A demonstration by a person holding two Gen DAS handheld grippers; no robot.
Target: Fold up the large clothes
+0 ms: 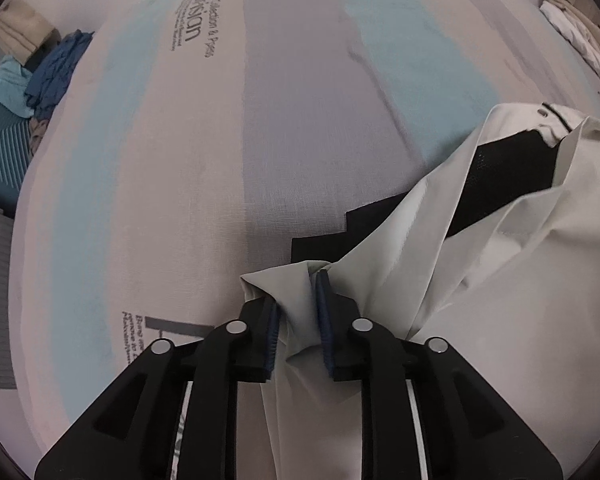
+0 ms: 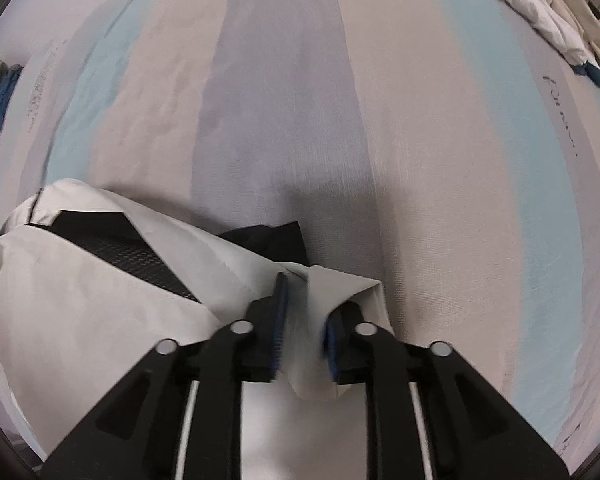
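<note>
Left tool (image 1: 296, 312) clenched on a bunched corner of the jacket (image 1: 520, 280), pale grey-white with black mesh lining showing. Fold fills the gap between the blue pads (image 1: 323, 320); fabric below runs out of the bottom of frame. Jacket spreads to lower right, cut off at the right edge.

Right tool (image 2: 304, 320) likewise grasping another jacket (image 2: 80, 300) corner, cloth draped over the right pad, hiding most of it. Jacket lies lower left, edge cut off.

Under it a striped sheet (image 1: 180, 160), pink, blue and grey, with printed text too warped to read. Blue clothes (image 1: 52, 76) upper left, white clothes (image 2: 536, 8) upper right, both blurred and partly out of frame.
</note>
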